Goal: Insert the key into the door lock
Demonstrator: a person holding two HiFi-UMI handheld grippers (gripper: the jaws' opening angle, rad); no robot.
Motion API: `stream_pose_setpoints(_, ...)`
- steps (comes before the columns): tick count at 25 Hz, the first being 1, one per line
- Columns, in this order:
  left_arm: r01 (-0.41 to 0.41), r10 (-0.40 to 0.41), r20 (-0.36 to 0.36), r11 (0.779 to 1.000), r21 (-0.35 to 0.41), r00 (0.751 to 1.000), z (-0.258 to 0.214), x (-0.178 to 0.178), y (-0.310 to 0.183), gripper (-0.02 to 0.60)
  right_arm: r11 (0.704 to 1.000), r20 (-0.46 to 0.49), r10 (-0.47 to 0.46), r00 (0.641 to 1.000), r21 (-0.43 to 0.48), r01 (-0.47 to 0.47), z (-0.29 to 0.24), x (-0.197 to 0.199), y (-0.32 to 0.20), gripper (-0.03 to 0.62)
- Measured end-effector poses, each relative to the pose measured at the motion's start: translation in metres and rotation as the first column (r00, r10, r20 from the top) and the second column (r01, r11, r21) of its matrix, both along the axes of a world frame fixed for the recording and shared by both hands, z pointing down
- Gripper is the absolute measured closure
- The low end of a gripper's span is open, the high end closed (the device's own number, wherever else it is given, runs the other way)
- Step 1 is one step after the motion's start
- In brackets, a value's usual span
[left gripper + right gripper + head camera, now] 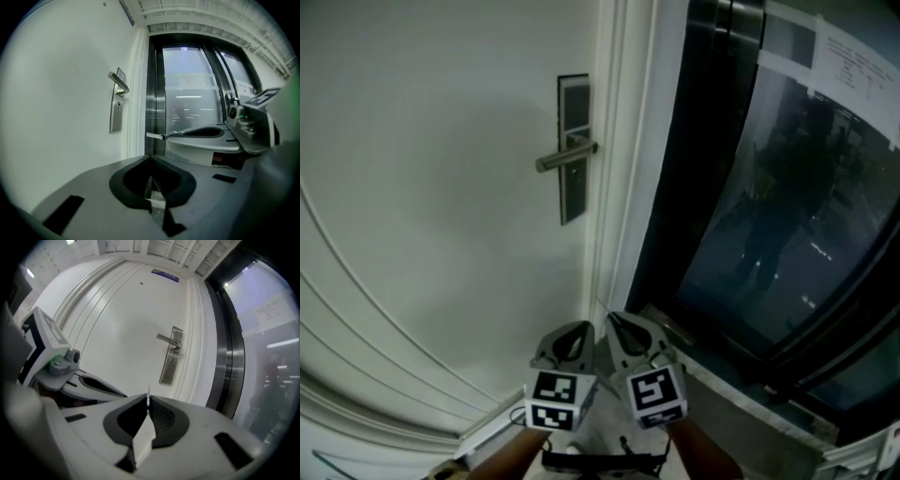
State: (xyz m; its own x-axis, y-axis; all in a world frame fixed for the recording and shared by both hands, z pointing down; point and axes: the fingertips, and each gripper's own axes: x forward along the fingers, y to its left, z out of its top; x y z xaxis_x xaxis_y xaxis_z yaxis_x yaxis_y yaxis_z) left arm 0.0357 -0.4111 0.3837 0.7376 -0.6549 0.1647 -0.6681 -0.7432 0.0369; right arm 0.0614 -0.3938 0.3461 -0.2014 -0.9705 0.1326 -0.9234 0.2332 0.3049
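The white door (pixel 422 187) fills the left half of the head view. Its dark lock plate (pixel 573 155) stands upright in the upper middle of the frame, close to the door's right edge, and the metal handle (pixel 565 157) points from it to the left. To the right of the door frame there is a dark glass panel (pixel 787 187) with a paper sheet (pixel 853 70) in the upper right corner.

Both tongs are at the bottom centre of the head view, side by side and well below the lock. The left tongs (pixel 581 328) are fully closed, with nothing between the jaws. The right tongs (pixel 614 321) are closed on the key (pixel 154 136). In the left gripper view its flat blade sticks out of the tips toward the left. In the right gripper view the blade shows edge-on at the middle of the frame, below the lock plate and apart from it.
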Motion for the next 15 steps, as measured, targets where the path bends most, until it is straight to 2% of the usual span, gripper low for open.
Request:
stream_pose_setpoints(4, -0.001, 0.001, -0.005, 1.0, 0.007, 1.0, -0.006, -0.012, -0.015, 0.578, 0.999, -0.14, 0.002, 0.99, 0.054, 0.006, -0.016, -0.007, -0.018, 0.574)
stream_pose_setpoints(9, -0.009, 0.009, -0.013, 1.0, 0.001, 1.0, -0.009, -0.02, -0.028, 0.578, 0.993, -0.352, 0.026, 0.936, 0.117, 0.016, -0.036, -0.002, -0.047, 0.574)
stream_pose_setpoints(15, 0.013, -0.013, -0.006, 1.0, 0.012, 1.0, -0.012, -0.025, -0.048, 0.578, 0.985, -0.574, 0.07, 0.816, 0.171, 0.036, -0.063, 0.002, -0.077, 0.574)
